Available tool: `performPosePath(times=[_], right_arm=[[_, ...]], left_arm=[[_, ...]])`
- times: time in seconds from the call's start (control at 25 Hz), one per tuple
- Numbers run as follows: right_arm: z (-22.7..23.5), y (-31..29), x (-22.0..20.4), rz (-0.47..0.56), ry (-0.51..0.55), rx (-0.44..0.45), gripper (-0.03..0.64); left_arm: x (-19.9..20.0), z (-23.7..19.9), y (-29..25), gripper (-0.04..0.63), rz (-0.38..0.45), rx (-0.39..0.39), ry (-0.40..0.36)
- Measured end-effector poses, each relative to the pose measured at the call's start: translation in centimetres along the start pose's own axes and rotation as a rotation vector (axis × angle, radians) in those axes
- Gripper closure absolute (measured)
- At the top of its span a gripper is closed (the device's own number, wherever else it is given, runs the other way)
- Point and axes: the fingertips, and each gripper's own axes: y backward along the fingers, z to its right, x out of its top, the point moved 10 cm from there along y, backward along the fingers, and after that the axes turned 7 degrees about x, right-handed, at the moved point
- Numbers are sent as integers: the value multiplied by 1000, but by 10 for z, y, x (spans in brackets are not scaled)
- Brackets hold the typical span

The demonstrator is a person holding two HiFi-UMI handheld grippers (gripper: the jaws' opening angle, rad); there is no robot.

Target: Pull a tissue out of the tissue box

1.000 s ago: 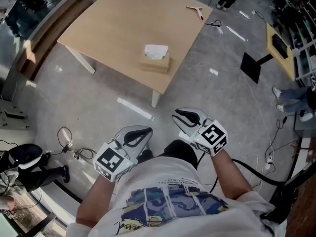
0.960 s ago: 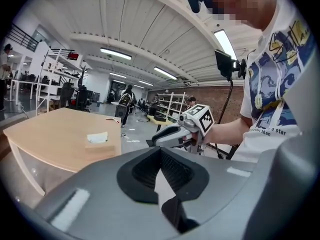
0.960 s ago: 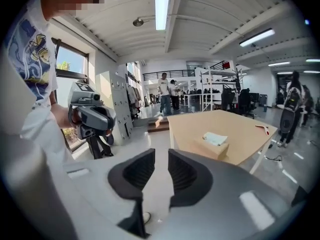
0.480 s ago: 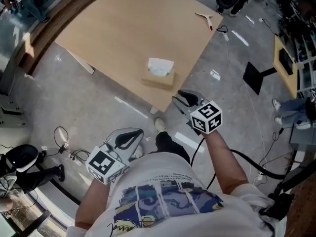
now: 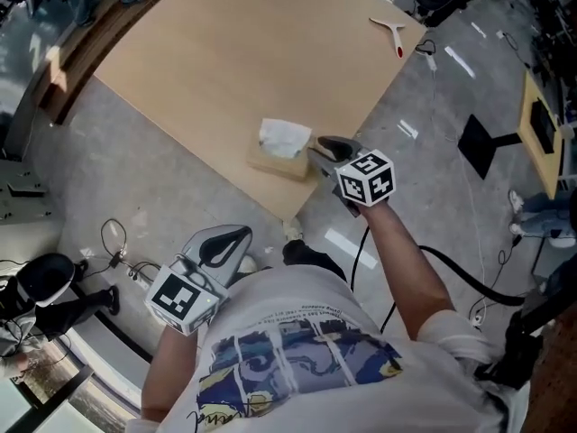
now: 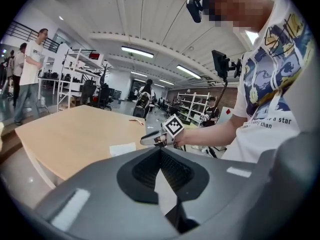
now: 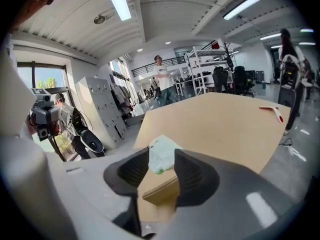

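Observation:
A brown cardboard tissue box (image 5: 275,162) with a white tissue (image 5: 284,136) sticking up from its top stands near the corner of the light wood table (image 5: 225,52). My right gripper (image 5: 317,149) reaches over the table edge just right of the box. In the right gripper view its jaws (image 7: 161,157) are opening, and the tissue (image 7: 160,151) and box (image 7: 159,193) show through the gap ahead, untouched. My left gripper (image 5: 223,244) hangs low over the floor, off the table, its tips together with nothing in them. The left gripper view shows the box (image 6: 122,149) and the right gripper (image 6: 150,139) far ahead.
A Y-shaped wooden piece with a red tip (image 5: 392,32) lies at the table's far corner. Cables (image 5: 122,251) and a black stand (image 5: 478,138) are on the grey floor. A white table leg (image 5: 290,230) is by my feet. People and shelves (image 7: 210,71) stand beyond the table.
My right gripper has travelled forward from my waist to the box's right side and its jaws have widened. My left gripper drifted left and stayed low.

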Motion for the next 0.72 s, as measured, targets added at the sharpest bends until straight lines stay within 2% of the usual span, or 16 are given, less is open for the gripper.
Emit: performPosePath(times=[0.12,0.2,0.44,0.56,0.72], right_arm=[[21,-17,2,-2,-21,42,427],[33,-29,2,-12,-41,66,418],[56,-57,-6,-73,-91,110,416],[62,-67,-9,-99,-132,161,416],[65,-71,-12,-92,-170,204,430]], left_arm=[[4,-6,-12,595,-7,35,12],[6,-8,-18,594,-11,55,21],[8,-15,-24,594,-10,115,40],[8,-18,-26,594,-12,136,52],[8,-18,-31,594,-17,148,58]])
